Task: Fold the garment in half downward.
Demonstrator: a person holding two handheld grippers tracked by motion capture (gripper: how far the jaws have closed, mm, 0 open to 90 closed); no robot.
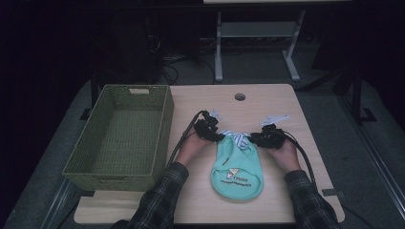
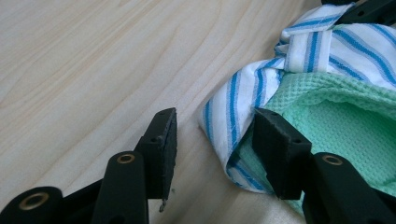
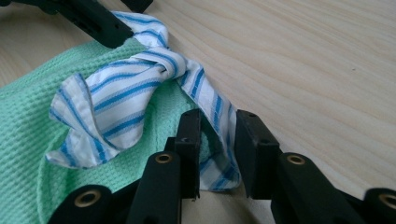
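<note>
— What's nearest at the bottom of the frame?

— Two plaid sleeves (image 1: 157, 202), then one green bib (image 1: 237, 171) flat on the table (image 1: 286, 200), lower centre.

— And the tools?

— Two. The left gripper (image 2: 215, 140) stands wide, its jaws straddling the bib's striped tie (image 2: 229, 116) without pinching. The right gripper (image 3: 217, 140) is narrower, jaws around the other tie end (image 3: 219, 116), seemingly not yet clamped.

— The step?

— Taking hold of the ties at the neck, I'd judge. Next both need to close, then lift together.

— Farther back?

— One woven basket (image 1: 162, 124), left of centre.
</note>
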